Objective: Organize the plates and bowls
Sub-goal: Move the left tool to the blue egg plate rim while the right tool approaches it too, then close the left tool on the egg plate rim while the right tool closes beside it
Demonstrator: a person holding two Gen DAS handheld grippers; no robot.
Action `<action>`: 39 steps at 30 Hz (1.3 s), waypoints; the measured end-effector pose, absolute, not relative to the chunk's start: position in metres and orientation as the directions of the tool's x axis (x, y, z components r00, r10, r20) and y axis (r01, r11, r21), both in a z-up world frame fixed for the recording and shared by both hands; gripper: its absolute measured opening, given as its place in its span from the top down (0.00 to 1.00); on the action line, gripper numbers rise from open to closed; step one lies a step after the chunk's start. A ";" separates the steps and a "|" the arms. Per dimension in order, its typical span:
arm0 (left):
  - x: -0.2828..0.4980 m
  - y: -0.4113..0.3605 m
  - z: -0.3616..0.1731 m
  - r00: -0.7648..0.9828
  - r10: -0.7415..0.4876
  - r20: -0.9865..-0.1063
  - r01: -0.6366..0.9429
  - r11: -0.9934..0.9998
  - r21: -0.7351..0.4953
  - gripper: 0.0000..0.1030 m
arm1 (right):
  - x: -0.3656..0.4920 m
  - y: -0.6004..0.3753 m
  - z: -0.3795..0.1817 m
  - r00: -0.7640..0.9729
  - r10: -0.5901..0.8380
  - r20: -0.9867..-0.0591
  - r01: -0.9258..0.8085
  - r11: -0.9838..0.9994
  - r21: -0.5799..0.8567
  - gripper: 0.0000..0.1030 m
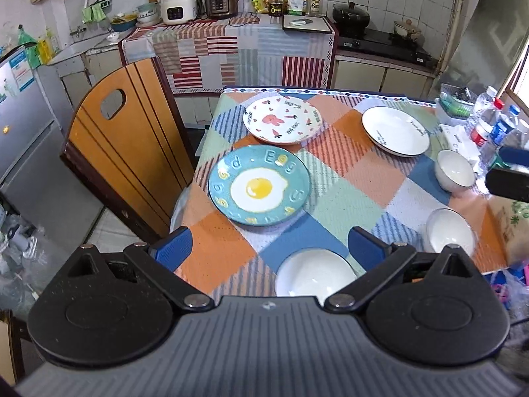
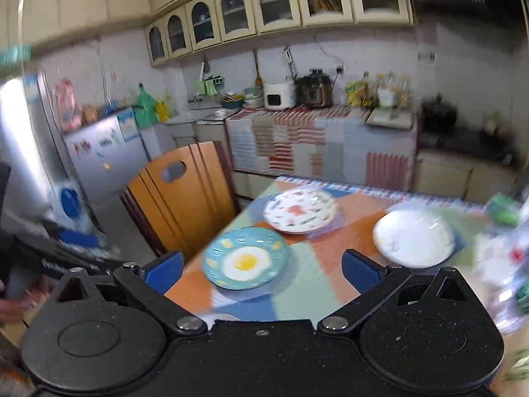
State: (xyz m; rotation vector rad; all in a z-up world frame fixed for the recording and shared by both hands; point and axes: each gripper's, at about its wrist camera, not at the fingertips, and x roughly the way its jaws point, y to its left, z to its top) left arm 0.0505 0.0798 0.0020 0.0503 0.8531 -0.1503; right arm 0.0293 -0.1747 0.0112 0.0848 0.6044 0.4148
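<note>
Both grippers raised, jaws parted, nothing held.

I note my left gripper spread wide with blue pads apart. My right gripper likewise spread and empty; its view is blurred.

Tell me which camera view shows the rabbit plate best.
The left wrist view: the rabbit plate is sharp there, with its pink rabbit, carrots and lettering readable. In the right wrist view the same plate is motion-blurred, so only a white plate with reddish smudges can be made out.
</note>
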 end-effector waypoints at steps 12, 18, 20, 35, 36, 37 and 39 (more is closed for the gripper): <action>0.165 0.104 -0.086 0.610 -0.109 -0.785 0.175 0.985 0.000 0.03 | 0.139 -0.134 -0.090 0.591 0.536 -0.603 -0.356 0.844 0.400 0.07; 0.213 0.115 -0.135 0.605 -0.098 -0.790 0.158 0.987 -0.001 0.03 | 0.175 -0.116 -0.146 0.593 0.529 -0.606 -0.321 0.846 0.425 0.14; 0.226 0.119 -0.151 0.579 -0.089 -0.810 0.143 0.990 -0.007 0.06 | 0.187 -0.109 -0.165 0.590 0.511 -0.626 -0.313 0.859 0.406 0.15; 0.266 0.142 -0.205 0.468 -0.147 -0.871 0.029 0.988 -0.151 0.36 | 0.237 -0.107 -0.230 0.446 0.532 -0.720 -0.224 0.845 0.486 0.56; 0.268 0.143 -0.206 0.469 -0.140 -0.872 0.023 0.989 -0.147 0.41 | 0.240 -0.108 -0.234 0.457 0.525 -0.718 -0.211 0.848 0.486 0.57; 0.270 0.143 -0.208 0.468 -0.132 -0.874 0.022 0.990 -0.138 0.42 | 0.241 -0.108 -0.235 0.468 0.517 -0.716 -0.199 0.852 0.485 0.62; 0.271 0.143 -0.211 0.464 -0.131 -0.876 0.024 0.990 -0.136 0.49 | 0.245 -0.110 -0.237 0.487 0.509 -0.710 -0.180 0.854 0.488 0.75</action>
